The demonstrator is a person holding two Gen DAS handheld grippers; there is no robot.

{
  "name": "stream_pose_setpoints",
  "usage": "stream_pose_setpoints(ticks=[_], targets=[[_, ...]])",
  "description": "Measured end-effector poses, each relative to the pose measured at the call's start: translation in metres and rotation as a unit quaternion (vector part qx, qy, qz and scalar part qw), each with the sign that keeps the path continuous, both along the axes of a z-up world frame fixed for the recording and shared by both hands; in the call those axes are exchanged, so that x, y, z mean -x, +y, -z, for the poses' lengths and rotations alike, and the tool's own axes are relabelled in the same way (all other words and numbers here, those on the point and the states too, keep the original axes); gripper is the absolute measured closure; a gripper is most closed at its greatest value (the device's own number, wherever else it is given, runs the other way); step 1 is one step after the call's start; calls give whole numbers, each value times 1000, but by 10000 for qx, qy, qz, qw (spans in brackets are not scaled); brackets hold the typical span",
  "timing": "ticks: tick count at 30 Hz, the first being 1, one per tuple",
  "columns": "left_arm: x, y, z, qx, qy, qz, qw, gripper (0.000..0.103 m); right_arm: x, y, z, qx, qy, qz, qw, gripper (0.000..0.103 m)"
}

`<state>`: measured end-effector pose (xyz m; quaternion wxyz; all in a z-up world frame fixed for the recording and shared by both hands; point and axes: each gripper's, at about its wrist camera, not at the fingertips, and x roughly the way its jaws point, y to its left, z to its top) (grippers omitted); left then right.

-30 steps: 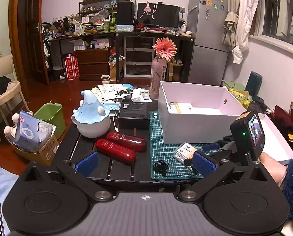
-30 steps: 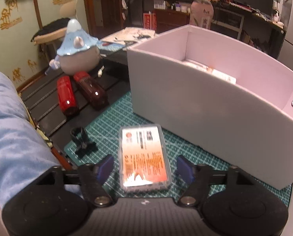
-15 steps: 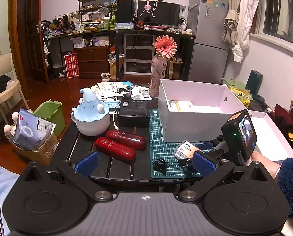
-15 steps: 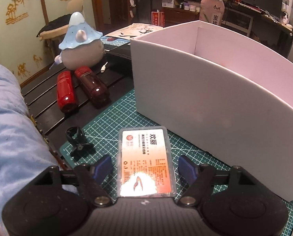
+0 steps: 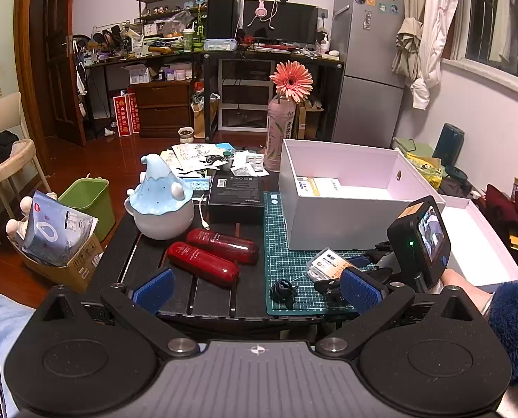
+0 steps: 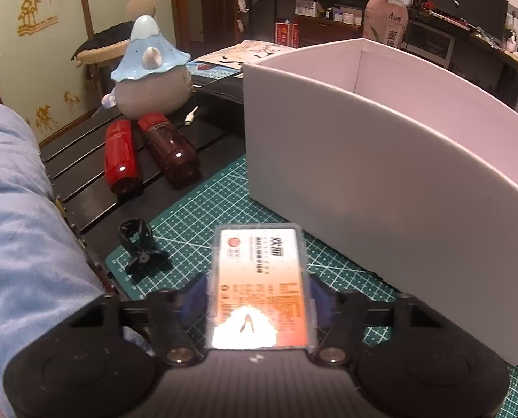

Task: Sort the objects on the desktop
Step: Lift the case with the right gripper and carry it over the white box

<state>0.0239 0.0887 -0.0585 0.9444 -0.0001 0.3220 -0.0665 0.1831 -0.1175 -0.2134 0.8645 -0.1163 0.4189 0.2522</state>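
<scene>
The right tool (image 6: 259,299) is seen with its jaws closing on a clear plastic card case (image 6: 260,285) with an orange-and-white label; the case lies lengthwise between the blue pads (image 6: 193,296), which are pressed against its long sides. In the left wrist view the same card case (image 5: 328,265) is seen low over the green cutting mat (image 5: 287,244), just in front of the white box (image 5: 346,223), with the right tool (image 5: 349,271) around its near end. Whether the case is lifted clear of the mat cannot be told.

The left tool (image 5: 257,287) is held with its jaws spread wide and nothing between them, above the near edge of the black slatted worktop (image 5: 206,296).

A black binder clip (image 6: 139,247) lies on the mat's near left corner, apart from the case. Two red bottles (image 5: 212,254) lie side by side on the worktop, left of the mat. Behind them a blue-capped mushroom-shaped ceramic jar (image 5: 161,205) stands upright, and a black carton (image 5: 238,198) is set just beside it. A flat packet is seen on the floor of the white box. A pink gerbera in a bottle (image 5: 283,129) stands behind the box's far left corner.
</scene>
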Motion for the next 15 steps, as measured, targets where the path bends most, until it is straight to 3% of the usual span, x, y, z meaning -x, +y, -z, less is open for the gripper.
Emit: stream_pose_setpoints(ticks=[5, 15], targets=[[0, 0, 1, -4, -4, -13, 10000, 0, 1, -1, 0, -27, 49, 15, 10000, 46], [-1, 0, 1, -32, -19, -27, 10000, 0, 2, -8, -15, -538, 136, 98, 9984, 46]])
